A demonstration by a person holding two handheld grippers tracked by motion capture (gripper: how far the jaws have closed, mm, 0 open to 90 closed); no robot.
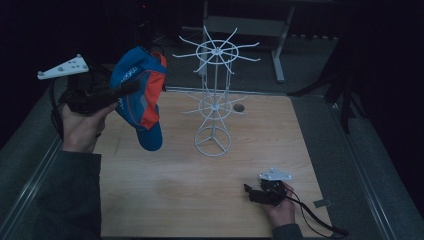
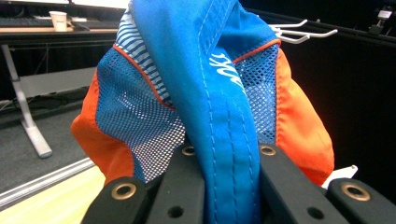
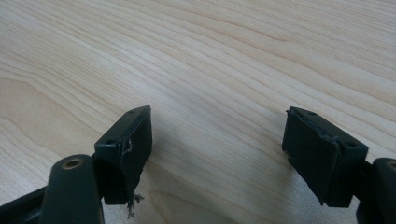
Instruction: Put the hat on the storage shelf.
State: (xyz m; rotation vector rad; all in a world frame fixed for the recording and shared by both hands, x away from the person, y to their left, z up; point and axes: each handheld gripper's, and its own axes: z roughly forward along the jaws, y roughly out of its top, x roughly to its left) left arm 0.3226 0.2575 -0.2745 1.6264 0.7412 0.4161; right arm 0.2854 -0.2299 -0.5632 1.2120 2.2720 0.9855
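Observation:
A blue and orange cap (image 1: 141, 95) hangs in the air at the left of the table, held up by my left gripper (image 1: 127, 89), which is shut on it. In the left gripper view the two jaws pinch the cap's blue band (image 2: 229, 144), with blue mesh and orange panels spreading above. A white wire rack (image 1: 215, 95) with radiating hooks stands upright at the table's middle, just right of the cap. My right gripper (image 1: 248, 191) rests low near the table's front right, open, with bare wood between its fingers (image 3: 128, 144).
The wooden table (image 1: 200, 200) has a small dark hole (image 1: 239, 107) behind the rack. A cable (image 1: 315, 220) trails from the right gripper toward the front right corner. A desk frame (image 1: 280, 45) stands on the floor beyond the table.

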